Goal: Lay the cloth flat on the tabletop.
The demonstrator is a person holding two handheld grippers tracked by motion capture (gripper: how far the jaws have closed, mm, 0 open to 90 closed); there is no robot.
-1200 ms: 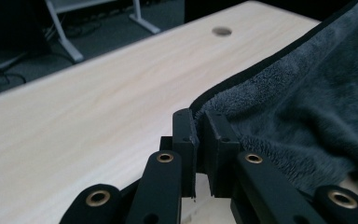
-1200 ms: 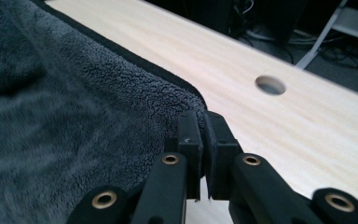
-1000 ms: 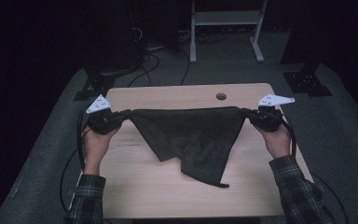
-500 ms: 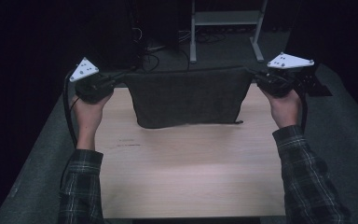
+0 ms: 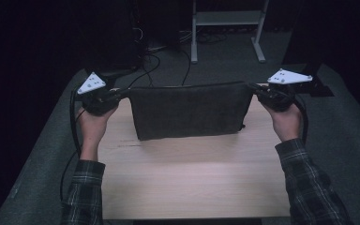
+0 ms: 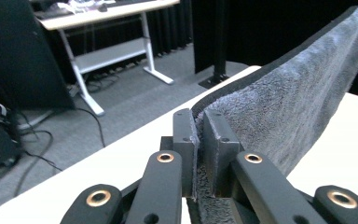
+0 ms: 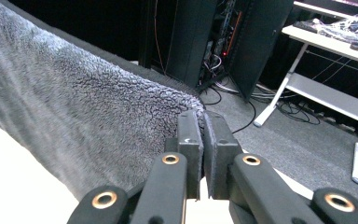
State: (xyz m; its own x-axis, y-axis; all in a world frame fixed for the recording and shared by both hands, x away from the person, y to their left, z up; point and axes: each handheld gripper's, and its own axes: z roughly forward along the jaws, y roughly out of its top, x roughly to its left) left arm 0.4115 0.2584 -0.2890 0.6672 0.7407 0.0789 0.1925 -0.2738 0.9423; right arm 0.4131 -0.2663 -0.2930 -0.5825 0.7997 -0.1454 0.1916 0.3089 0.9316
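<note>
A dark grey fleecy cloth (image 5: 187, 110) hangs stretched flat above the wooden table (image 5: 192, 178), held up by its two top corners. My left gripper (image 5: 122, 92) is shut on the cloth's left corner, and my right gripper (image 5: 254, 89) is shut on the right corner. In the left gripper view the cloth (image 6: 279, 116) runs away from the closed gripper (image 6: 198, 128) toward the upper right. In the right gripper view the cloth (image 7: 74, 121) spreads off to the left of the pinched gripper (image 7: 201, 126). Its lower edge hangs just above the tabletop.
A white-legged desk (image 5: 225, 28) stands on the grey carpet beyond the table, with cables (image 5: 154, 51) trailing on the floor. Dark cabinets (image 7: 223, 42) stand behind. Plaid sleeves (image 5: 309, 183) come in from the bottom.
Both grippers have risen and pulled apart, lifting the cloth off the table. It went from a drooping, crumpled triangle to a taut flat rectangle hanging between them.
</note>
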